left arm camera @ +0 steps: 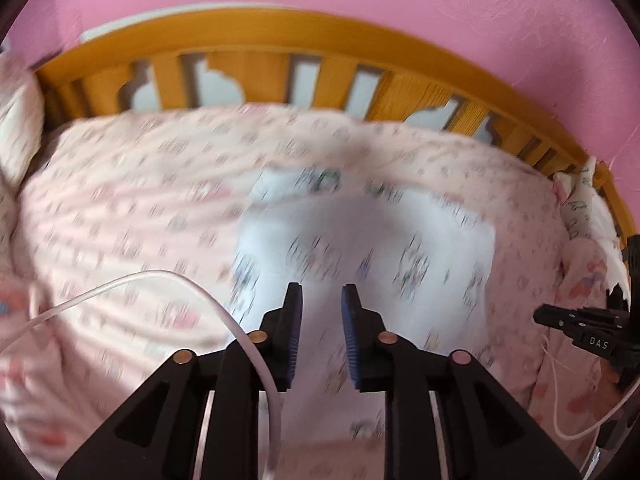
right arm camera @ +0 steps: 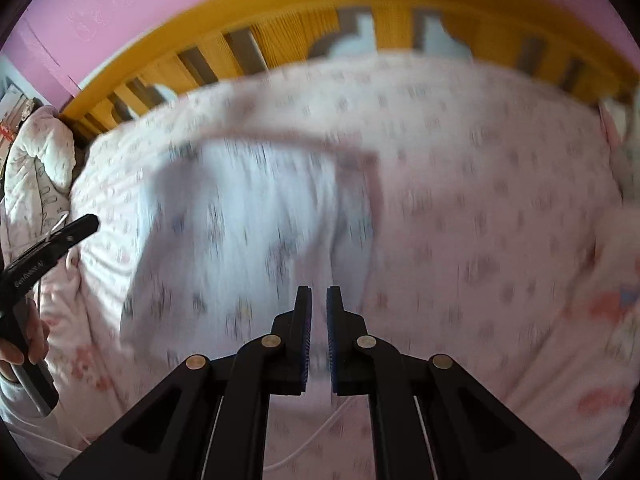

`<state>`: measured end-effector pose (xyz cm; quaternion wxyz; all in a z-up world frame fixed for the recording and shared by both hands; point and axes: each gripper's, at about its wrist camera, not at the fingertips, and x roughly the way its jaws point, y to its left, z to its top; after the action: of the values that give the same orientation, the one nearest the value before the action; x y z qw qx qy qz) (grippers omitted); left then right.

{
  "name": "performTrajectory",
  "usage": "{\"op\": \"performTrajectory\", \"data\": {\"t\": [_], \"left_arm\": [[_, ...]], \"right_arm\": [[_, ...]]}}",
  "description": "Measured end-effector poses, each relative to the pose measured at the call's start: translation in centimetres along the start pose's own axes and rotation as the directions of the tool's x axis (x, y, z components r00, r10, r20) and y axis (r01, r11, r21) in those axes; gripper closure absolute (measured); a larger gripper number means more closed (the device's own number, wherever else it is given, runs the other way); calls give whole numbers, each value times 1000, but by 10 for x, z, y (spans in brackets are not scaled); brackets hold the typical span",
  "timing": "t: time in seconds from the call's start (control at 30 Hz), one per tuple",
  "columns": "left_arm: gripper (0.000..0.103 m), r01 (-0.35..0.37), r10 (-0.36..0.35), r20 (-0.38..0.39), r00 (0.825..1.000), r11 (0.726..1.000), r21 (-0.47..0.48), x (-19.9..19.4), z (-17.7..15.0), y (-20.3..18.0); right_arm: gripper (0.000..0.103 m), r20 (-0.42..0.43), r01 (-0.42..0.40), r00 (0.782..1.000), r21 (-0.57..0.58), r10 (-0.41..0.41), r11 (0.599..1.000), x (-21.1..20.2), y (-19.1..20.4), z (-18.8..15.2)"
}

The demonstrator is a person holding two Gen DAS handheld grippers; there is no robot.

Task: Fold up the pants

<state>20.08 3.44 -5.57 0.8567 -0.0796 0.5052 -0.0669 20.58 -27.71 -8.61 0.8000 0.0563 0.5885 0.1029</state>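
Observation:
The pants [left arm camera: 360, 240] are white with small dark prints and lie folded on the pink bed cover, blurred by motion. In the right wrist view the pants [right arm camera: 248, 232] lie left of centre. My left gripper [left arm camera: 321, 292] is open and empty above the pants' near part. My right gripper [right arm camera: 319, 294] has its jaws a narrow gap apart with nothing between them, above the pants' right near edge. The right gripper shows at the right edge of the left wrist view [left arm camera: 580, 326], and the left gripper at the left edge of the right wrist view [right arm camera: 48, 248].
A pink patterned cover [left arm camera: 140, 200] spreads over the bed. An orange wooden headboard with slats [left arm camera: 280, 40] stands behind it against a pink wall. A white pillow [left arm camera: 20, 120] lies at the left. White cables [left arm camera: 160, 280] trail over the cover.

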Motion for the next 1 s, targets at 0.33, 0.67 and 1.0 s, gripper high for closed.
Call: {"op": "performTrajectory", "data": {"t": [0.33, 0.67, 1.0], "left_arm": [[74, -42, 42, -7, 999, 999, -11, -21, -40, 17], [43, -35, 20, -169, 985, 996, -87, 9, -74, 36], [43, -63, 13, -282, 959, 984, -169, 46, -95, 55]], "right_arm": [[97, -56, -2, 998, 47, 5, 999, 7, -15, -46], [30, -73, -11, 997, 45, 14, 999, 11, -4, -70], [30, -66, -12, 998, 86, 18, 996, 43, -7, -70]]}}
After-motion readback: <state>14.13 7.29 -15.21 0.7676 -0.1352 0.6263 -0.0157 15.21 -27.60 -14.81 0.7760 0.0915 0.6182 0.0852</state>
